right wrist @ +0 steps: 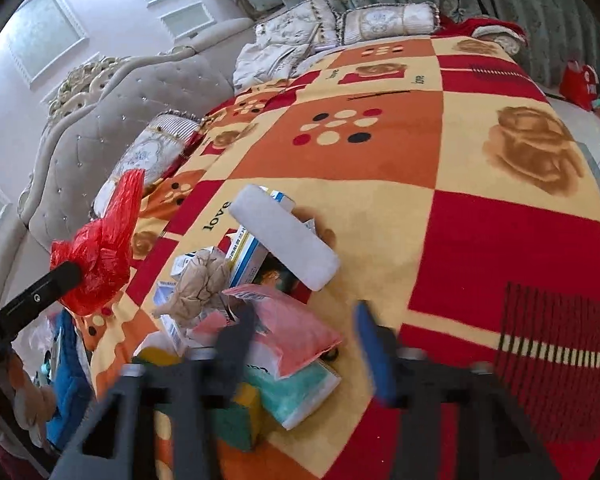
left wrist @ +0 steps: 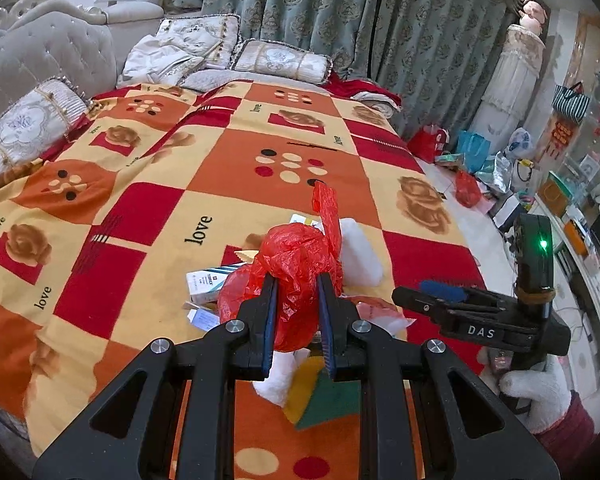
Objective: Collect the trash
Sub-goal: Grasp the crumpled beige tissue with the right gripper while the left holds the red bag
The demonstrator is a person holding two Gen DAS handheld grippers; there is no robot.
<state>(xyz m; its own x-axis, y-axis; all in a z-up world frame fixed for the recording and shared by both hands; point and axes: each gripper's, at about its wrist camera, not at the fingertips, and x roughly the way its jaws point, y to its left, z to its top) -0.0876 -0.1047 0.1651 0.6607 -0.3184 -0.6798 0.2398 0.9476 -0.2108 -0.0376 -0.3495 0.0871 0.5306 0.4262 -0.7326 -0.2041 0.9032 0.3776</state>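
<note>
A white-gloved hand (left wrist: 536, 392) at four o'clock holds the right gripper (right wrist: 306, 340) pitched downward over the bed's checked blanket (left wrist: 228, 168); trash lies heaped at six o'clock, curtains (left wrist: 340, 12) hang far off at twelve. The left gripper (left wrist: 298, 312) is clamped on a red plastic bag (left wrist: 300, 256). The right gripper's jaws stand well apart, nothing gripped, above a pink packet (right wrist: 300, 328).

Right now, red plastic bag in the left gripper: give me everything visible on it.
The red plastic bag is thin, crinkly, translucent film, bunched into a wad. The left gripper is shut on its middle and holds it above the trash pile on the bed. One loose tail sticks upward, and a lobe hangs below the pads. Its opening is not visible. Nothing else visibly touches it.
</note>
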